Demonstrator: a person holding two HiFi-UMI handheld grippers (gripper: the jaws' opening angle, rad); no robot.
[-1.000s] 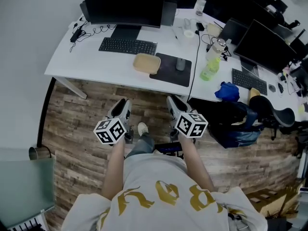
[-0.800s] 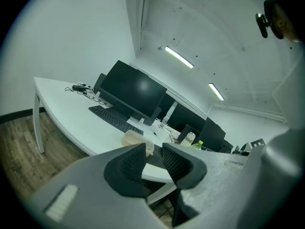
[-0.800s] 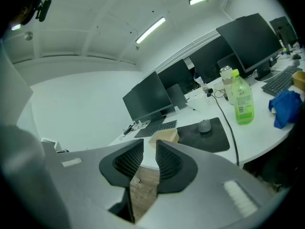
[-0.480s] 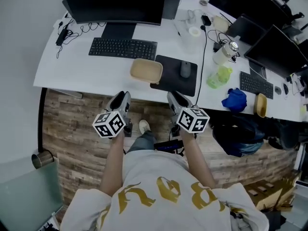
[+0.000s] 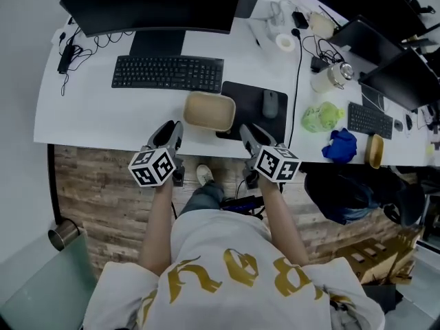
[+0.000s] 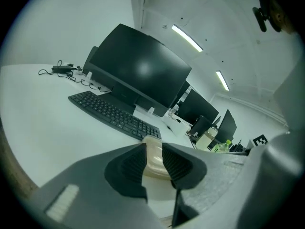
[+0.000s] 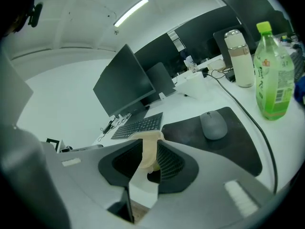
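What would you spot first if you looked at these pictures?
Two grippers with black-and-white marker cubes catch the eye first. The left gripper and the right gripper point at the near edge of the white desk, one on each side of a beige container. Behind it lie a black keyboard and a big dark monitor, and a bright green bottle stands further right.

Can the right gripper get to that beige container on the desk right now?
Probably yes. The right gripper sits just short of the beige container at the desk edge, jaws apart, with nothing between them.
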